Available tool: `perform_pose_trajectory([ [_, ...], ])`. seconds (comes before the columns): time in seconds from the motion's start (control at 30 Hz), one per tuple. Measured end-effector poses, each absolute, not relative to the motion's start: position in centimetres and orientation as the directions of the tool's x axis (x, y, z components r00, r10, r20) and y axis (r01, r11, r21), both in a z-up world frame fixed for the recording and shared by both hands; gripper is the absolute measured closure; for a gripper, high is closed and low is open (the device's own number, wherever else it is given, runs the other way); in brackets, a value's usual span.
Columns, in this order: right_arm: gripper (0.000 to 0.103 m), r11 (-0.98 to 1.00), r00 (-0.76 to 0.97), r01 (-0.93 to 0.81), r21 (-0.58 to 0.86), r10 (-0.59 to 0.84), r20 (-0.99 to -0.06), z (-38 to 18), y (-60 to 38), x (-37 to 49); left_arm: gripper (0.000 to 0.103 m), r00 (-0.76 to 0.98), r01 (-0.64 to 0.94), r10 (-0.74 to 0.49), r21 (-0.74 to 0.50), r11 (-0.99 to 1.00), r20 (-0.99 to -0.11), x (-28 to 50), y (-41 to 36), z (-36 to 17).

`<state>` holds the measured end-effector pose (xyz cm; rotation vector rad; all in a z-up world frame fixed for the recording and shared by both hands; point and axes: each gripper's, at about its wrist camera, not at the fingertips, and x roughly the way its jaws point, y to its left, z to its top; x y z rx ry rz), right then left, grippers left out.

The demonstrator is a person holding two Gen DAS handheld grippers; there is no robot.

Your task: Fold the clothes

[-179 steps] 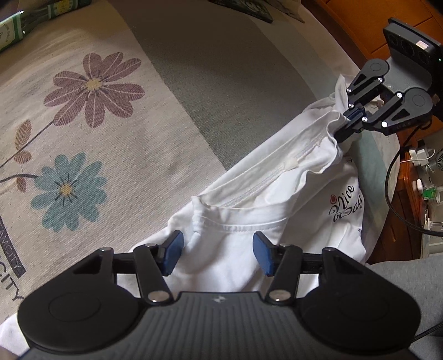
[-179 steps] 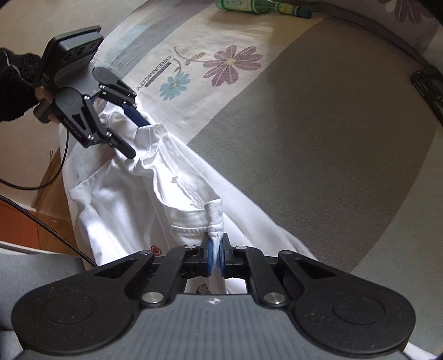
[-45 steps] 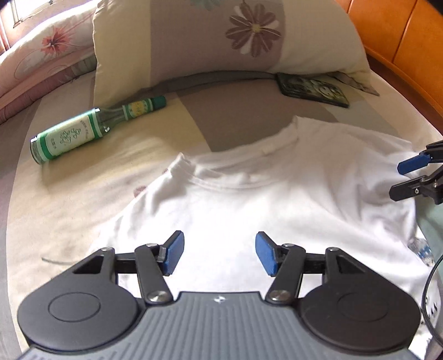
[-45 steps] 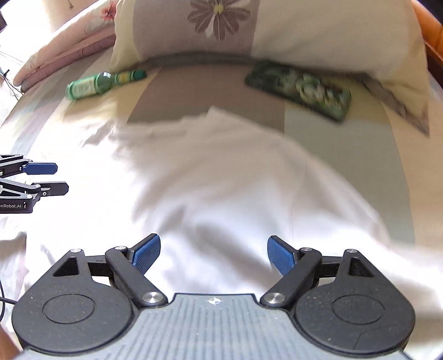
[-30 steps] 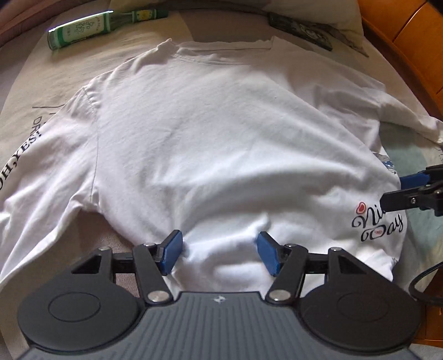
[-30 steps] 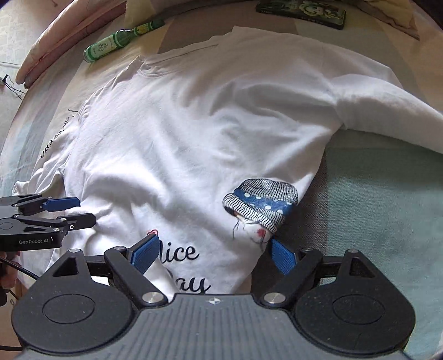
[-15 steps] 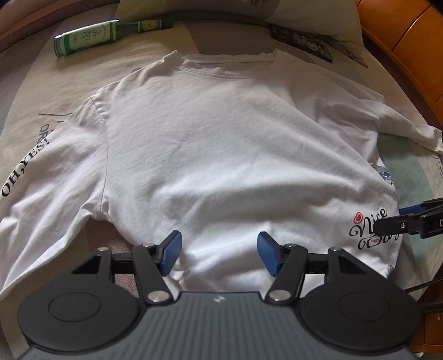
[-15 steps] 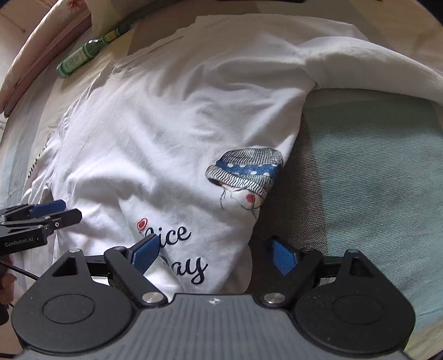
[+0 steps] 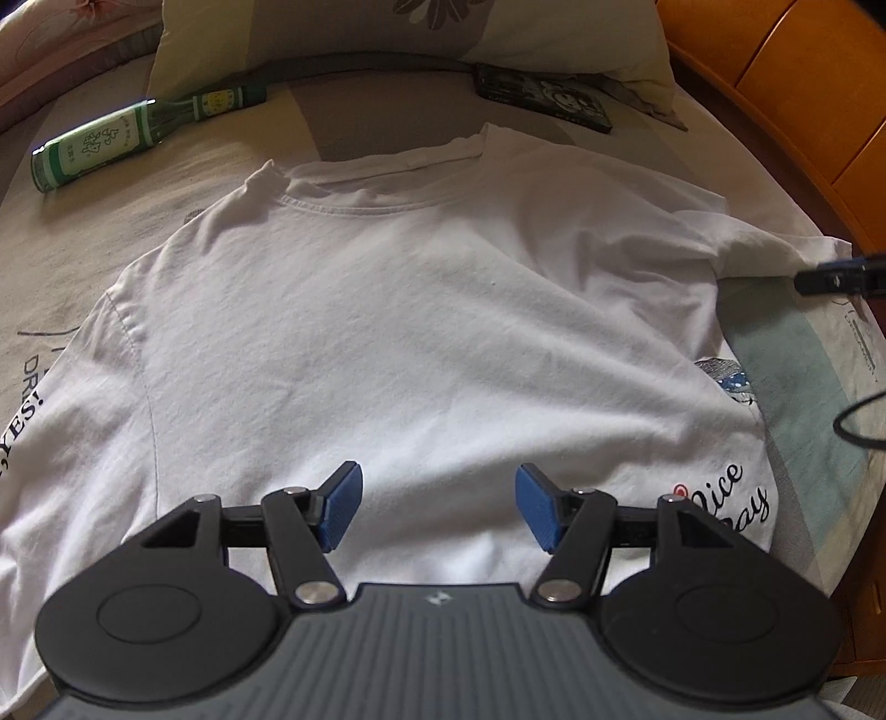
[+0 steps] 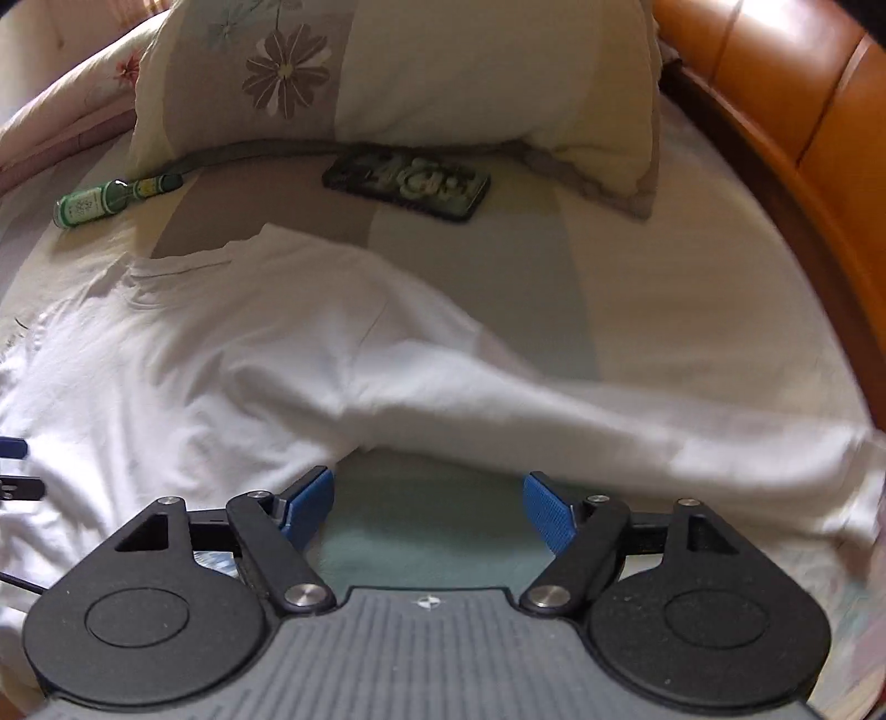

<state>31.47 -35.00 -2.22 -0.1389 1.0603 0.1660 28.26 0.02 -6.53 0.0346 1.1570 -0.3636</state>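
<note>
A: Left wrist view first. What is hidden or cut off?

B: The left sleeve (image 9: 39, 421) of the white T-shirt (image 9: 410, 332) runs off the frame edge, so its black lettering is clipped; only "YES!" reads clearly. The shirt's hem lies under the left gripper (image 9: 437, 509). Of the right gripper (image 9: 830, 279) only dark fingertips show at the right edge.

A: And the shirt itself?

B: Spread flat on the bed sheet (image 9: 111, 221), collar towards the pillow (image 9: 387, 33). A cursive print near the right hem reads "ice ay", with a small red heart. A blue hat drawing peeks out at the side seam.

A: The tool?

B: The left gripper's blue pads are wide apart above the lower shirt, holding nothing.

A: Other writing?

B: The green bottle (image 9: 127, 138) has a label too small to read. The dark phone case (image 9: 542, 97) carries a cartoon pattern.

A: Right wrist view?

B: Blurred. The right gripper (image 10: 429, 512) stands spread over bare sheet just below the right sleeve (image 10: 609, 421), empty. The left gripper's tips are cut off at the left edge (image 10: 14, 465). The bottle (image 10: 105, 202) and the case (image 10: 407, 180) lie before the pillow (image 10: 443, 83), labels illegible.
</note>
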Motion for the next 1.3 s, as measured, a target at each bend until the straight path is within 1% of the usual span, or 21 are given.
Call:
perform_pose_trajectory([
  [0.03, 0.024, 0.970, 0.501, -0.230, -0.077, 0.050, -0.864, -1.8, -35.8, 32.4, 0.040, 0.352, 0.297, -0.256, -0.152, 0.943, -0.900, 28.3, -0.4, -6.6],
  [0.07, 0.027, 0.956, 0.498, -0.269, -0.119, 0.032, -0.867, -2.4, -36.8, 33.8, 0.040, 0.355, 0.292, -0.247, -0.144, 0.946, -0.902, 28.3, -1.0, -6.6],
  [0.1, 0.034, 0.938, 0.494, -0.307, -0.161, 0.013, -0.869, -3.0, -37.7, 35.2, 0.040, 0.359, 0.283, -0.241, -0.141, 0.949, -0.902, 28.3, -1.5, -6.6],
  [0.13, 0.037, 0.917, 0.491, -0.345, -0.202, -0.007, -0.871, -3.6, -38.6, 36.6, 0.040, 0.360, 0.274, -0.238, -0.141, 0.951, -0.902, 28.3, -2.0, -6.6],
  [0.17, 0.046, 0.899, 0.466, -0.383, -0.211, -0.009, -0.885, -4.6, -39.6, 37.8, 0.040, 0.360, 0.266, -0.235, -0.143, 0.953, -0.903, 28.3, -2.7, -6.5],
  [0.2, 0.051, 0.875, 0.439, -0.435, -0.211, 0.001, -0.899, -5.5, -40.4, 38.6, 0.040, 0.361, 0.263, -0.234, -0.142, 0.954, -0.903, 28.3, -3.3, -6.4],
  [0.33, 0.051, 0.766, 0.332, -0.611, -0.200, 0.018, -0.943, -8.8, -42.9, 40.6, 0.040, 0.360, 0.269, -0.230, -0.136, 0.954, -0.904, 28.2, -6.0, -6.1],
  [0.43, 0.053, 0.739, 0.259, -0.664, -0.111, 0.088, -0.962, -9.5, -43.9, 41.2, 0.040, 0.349, 0.280, -0.224, -0.127, 0.951, -0.910, 28.3, -7.8, -6.1],
  [0.47, 0.056, 0.733, 0.240, -0.675, -0.083, 0.112, -0.964, -9.6, -44.2, 41.4, 0.040, 0.345, 0.284, -0.220, -0.122, 0.951, -0.912, 28.4, -8.4, -6.2],
  [0.5, 0.071, 0.726, 0.221, -0.685, -0.054, 0.136, -0.966, -9.7, -44.5, 41.7, 0.040, 0.343, 0.285, -0.217, -0.119, 0.951, -0.914, 28.5, -9.0, -6.2],
  [0.57, 0.095, 0.717, 0.186, -0.697, -0.006, 0.173, -0.967, -9.7, -44.5, 41.7, 0.040, 0.341, 0.283, -0.214, -0.117, 0.952, -0.916, 28.7, -9.7, -6.1],
  [0.63, 0.099, 0.718, 0.198, -0.696, -0.011, 0.177, -0.964, -9.6, -44.7, 41.7, 0.040, 0.340, 0.281, -0.213, -0.117, 0.953, -0.916, 29.0, -10.1, -6.0],
  [0.83, 0.100, 0.838, 0.327, -0.545, -0.028, 0.182, -0.927, -8.3, -48.0, 43.6, 0.040, 0.353, 0.302, -0.219, -0.111, 0.947, -0.909, 30.0, -11.6, -5.3],
  [0.97, 0.099, 0.923, 0.344, -0.384, -0.040, 0.103, -0.933, -9.0, -50.4, 45.2, 0.040, 0.353, 0.303, -0.218, -0.110, 0.947, -0.910, 30.7, -12.4, -5.2],
  [1.03, 0.097, 0.924, 0.358, -0.382, -0.002, 0.146, -0.922, -8.4, -50.3, 45.0, 0.040, 0.357, 0.303, -0.219, -0.109, 0.947, -0.908, 30.8, -12.7, -5.1],
  [1.07, 0.090, 0.921, 0.370, -0.390, 0.024, 0.181, -0.911, -7.8, -50.1, 44.9, 0.040, 0.357, 0.303, -0.219, -0.109, 0.947, -0.908, 30.9, -12.8, -5.0],
  [1.1, 0.074, 0.910, 0.378, -0.410, 0.059, 0.228, -0.897, -7.1, -49.7, 44.7, 0.040, 0.357, 0.303, -0.218, -0.108, 0.947, -0.909, 31.0, -12.9, -5.1],
  [1.13, 0.064, 0.898, 0.383, -0.431, 0.094, 0.276, -0.881, -6.4, -49.2, 44.6, 0.040, 0.356, 0.303, -0.215, -0.105, 0.947, -0.909, 31.1, -13.0, -5.1],
  [1.17, 0.052, 0.879, 0.377, -0.462, 0.120, 0.317, -0.870, -6.3, -48.3, 44.6, 0.040, 0.356, 0.303, -0.213, -0.104, 0.947, -0.910, 31.2, -13.0, -5.2],
  [1.2, 0.050, 0.858, 0.369, -0.493, 0.145, 0.357, -0.858, -6.1, -47.3, 44.6, 0.040, 0.356, 0.302, -0.212, -0.102, 0.948, -0.910, 31.3, -13.1, -5.2],
  [1.3, 0.049, 0.786, 0.295, -0.577, 0.223, 0.456, -0.840, -6.5, -43.9, 45.4, 0.040, 0.357, 0.300, -0.210, -0.102, 0.949, -0.910, 31.5, -13.3, -5.4],
])
